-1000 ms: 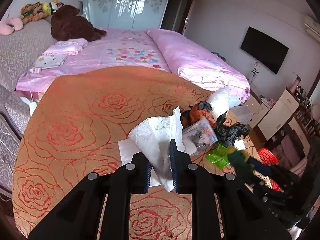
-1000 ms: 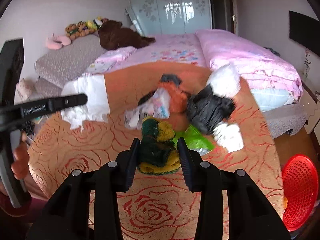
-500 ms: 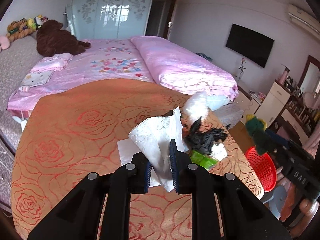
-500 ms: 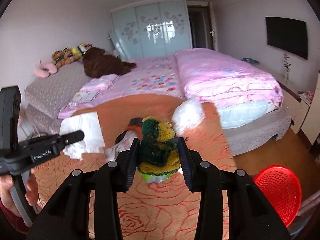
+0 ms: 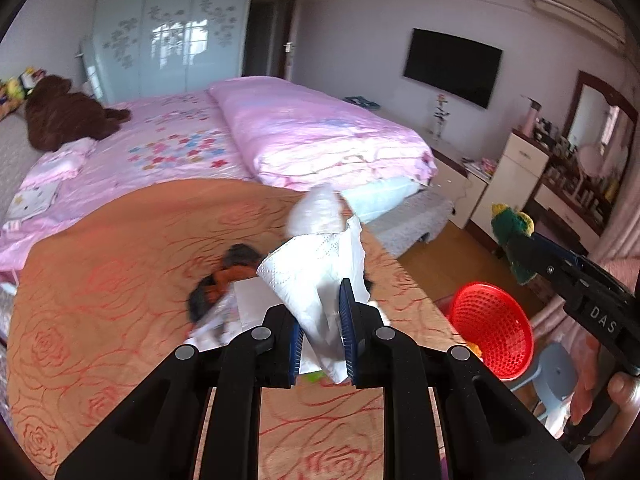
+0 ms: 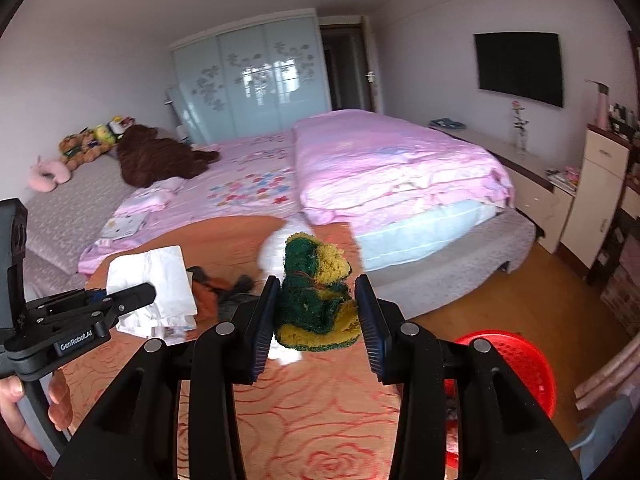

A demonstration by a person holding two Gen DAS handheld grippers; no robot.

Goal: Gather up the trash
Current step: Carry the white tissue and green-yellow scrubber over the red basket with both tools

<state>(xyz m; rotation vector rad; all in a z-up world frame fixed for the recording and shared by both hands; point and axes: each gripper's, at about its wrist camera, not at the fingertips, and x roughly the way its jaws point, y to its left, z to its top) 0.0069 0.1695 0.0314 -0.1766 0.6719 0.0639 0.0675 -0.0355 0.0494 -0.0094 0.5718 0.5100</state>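
1. The left gripper (image 5: 322, 332) is clamped on a white paper tissue (image 5: 320, 276), its blue pads pressed close on the crumpled lower part.
2. The tissue stands up out of the jaws, long axis roughly along the fingers, its broad folded end fanning up and away from the camera.
3. The right gripper (image 6: 316, 320) is closed on a green and yellow scouring sponge (image 6: 316, 300); both pads touch its sides.
4. The sponge sits upright between the pads, the yellow layer at the bottom and a yellow corner at the top, its longer side running across from pad to pad.
5. Both grippers are held in the air above the orange rose-patterned cover (image 5: 120, 280), near its right-hand edge.
6. Beyond that edge the wooden floor (image 6: 520, 300) is open between the cover and the cream cabinets (image 5: 516, 176).
7. A red mesh basket (image 5: 492, 328) stands just off the cover's right edge, below and to the right of both grippers, with its mouth open.
8. In the left wrist view the sponge shows above and beyond the basket, apart from it.
9. Left on the cover lie a white plastic bag (image 5: 316, 212), an orange and dark cloth bundle (image 5: 224, 280) and some blurred wrappers, close under the tissue.
10. A pink bed (image 6: 380, 160) bounds the far side of the cover.
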